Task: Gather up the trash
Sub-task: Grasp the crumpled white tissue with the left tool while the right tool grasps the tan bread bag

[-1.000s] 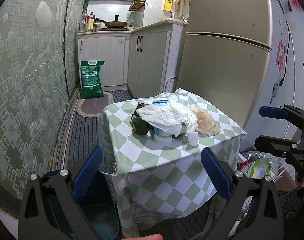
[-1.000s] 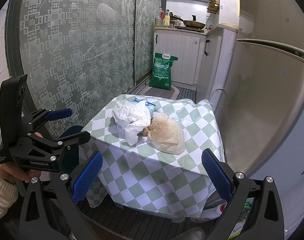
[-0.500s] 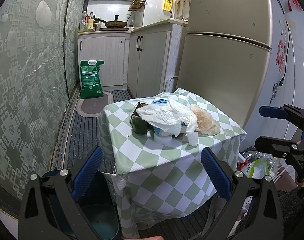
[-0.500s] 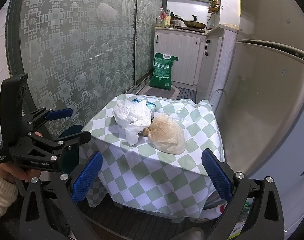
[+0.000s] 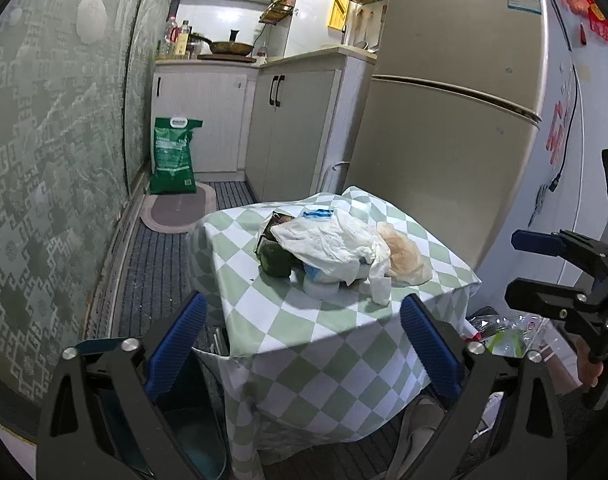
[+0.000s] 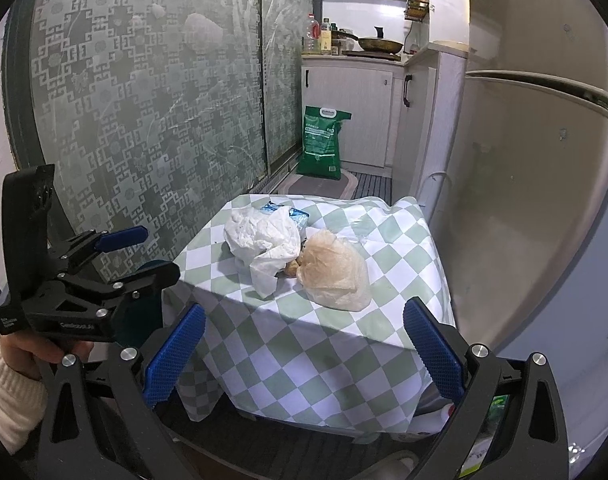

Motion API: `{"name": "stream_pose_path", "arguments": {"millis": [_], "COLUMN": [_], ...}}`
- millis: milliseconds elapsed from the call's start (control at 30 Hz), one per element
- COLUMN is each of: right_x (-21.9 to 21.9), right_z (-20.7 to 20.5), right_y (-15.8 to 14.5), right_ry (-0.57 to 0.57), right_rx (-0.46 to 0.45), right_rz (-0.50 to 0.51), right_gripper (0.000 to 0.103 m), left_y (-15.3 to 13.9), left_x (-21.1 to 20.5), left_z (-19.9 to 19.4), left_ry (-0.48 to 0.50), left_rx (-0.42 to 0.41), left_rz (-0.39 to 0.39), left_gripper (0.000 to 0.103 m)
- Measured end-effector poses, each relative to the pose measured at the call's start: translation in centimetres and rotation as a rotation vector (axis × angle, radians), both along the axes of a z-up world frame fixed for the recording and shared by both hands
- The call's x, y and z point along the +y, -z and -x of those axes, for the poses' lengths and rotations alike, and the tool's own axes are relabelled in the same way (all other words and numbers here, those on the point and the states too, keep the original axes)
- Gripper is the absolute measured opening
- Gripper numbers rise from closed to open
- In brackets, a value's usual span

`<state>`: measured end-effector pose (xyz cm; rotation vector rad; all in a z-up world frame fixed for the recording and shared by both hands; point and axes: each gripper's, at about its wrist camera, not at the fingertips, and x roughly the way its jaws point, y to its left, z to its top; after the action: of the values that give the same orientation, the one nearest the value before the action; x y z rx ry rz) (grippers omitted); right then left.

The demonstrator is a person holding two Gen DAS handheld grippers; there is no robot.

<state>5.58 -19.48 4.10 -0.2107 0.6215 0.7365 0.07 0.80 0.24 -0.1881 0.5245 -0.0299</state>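
Note:
A pile of trash lies on a small table with a green-and-white checked cloth [image 5: 336, 320] [image 6: 304, 336]. It holds a crumpled white plastic bag [image 5: 328, 244] [image 6: 263, 236], a tan translucent bag [image 5: 404, 256] [image 6: 336, 276], a dark green item [image 5: 275, 260], a white cup [image 5: 322, 288] and a blue-and-white wrapper [image 5: 318, 213] [image 6: 297, 216]. My left gripper [image 5: 304, 344] is open and empty, short of the table's near edge. My right gripper [image 6: 304, 344] is open and empty, also short of the table. Each gripper shows in the other's view, the right [image 5: 544, 272] and the left [image 6: 139, 252].
A dark teal bin [image 5: 191, 440] stands on the floor left of the table. A fridge [image 5: 456, 120] is behind the table on the right. Bottles and bags [image 5: 504, 336] lie on the floor at the right. A green sack [image 5: 173, 156] leans by the cabinets. A patterned glass door [image 6: 143, 112] is on the left.
Almost nothing has changed. Both grippers stay open and hold nearly still in front of the table.

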Motion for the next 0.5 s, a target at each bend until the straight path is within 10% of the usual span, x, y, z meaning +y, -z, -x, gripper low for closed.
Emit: {"name": "stream_pose_path", "arguments": {"millis": [500], "right_x": [1.1], "right_z": [-2.0], "right_y": [0.4], "right_ry": [-0.061], "right_rx": [0.014], "right_rz": [0.087], "right_gripper": [0.062], "left_y": [0.5], "left_x": [-0.4], "left_z": [-4.9], "left_ry": [0.035], "left_rx": [0.093], "left_rz": [0.154], "left_gripper": [0.041]}}
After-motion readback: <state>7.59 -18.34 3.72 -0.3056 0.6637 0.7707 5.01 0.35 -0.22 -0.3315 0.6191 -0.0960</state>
